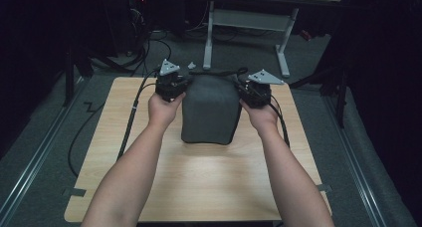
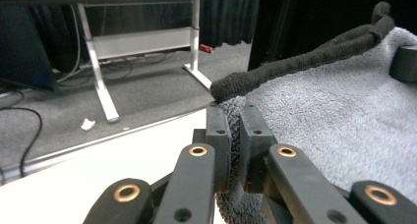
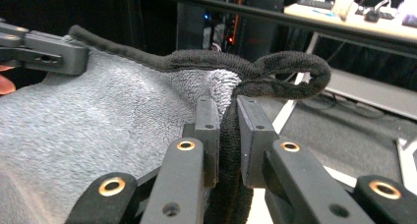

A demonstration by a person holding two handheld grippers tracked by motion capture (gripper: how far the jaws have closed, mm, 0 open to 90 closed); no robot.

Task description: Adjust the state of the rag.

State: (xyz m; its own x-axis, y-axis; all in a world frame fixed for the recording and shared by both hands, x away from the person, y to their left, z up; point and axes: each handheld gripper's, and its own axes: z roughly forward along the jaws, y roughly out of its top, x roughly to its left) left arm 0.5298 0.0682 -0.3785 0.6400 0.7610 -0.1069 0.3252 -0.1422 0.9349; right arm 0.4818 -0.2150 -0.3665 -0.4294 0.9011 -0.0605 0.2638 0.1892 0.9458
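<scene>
Work in hand: a grey towel (image 1: 208, 112) is held by its two far corners, one in each hand-held gripper, and looks to be on its way down flat onto the bench (image 1: 199, 182).
Towel: lies down the middle of the bench, its near end resting on the wood, its far edge lifted; a dark hem (image 2: 305, 62) runs along that far edge.
Left hand-held gripper (image 2: 235, 117): jaws nearly shut, pinching the towel's far left corner, with pile bunched between the pads.
Right hand-held gripper (image 3: 227, 111): jaws nearly shut on the towel's far right corner; the hem curls into a loop (image 3: 295, 76) just beyond the pads.
Risk, slip: each grip is only on a thin bit of corner cloth, so a pull apart could drag a corner out.
Risk, crease: that curled hem may fold under the towel if it is set down without being tensioned.
Risk, overhang: the held edge sits near the bench's far edge, so it could drop over it.
Around: beyond the towel, a white-legged desk (image 1: 244, 33) and floor cables (image 1: 94, 122); a white scrap (image 2: 87, 124) on the carpet.
In the way: nothing on the bench beside the towel.
</scene>
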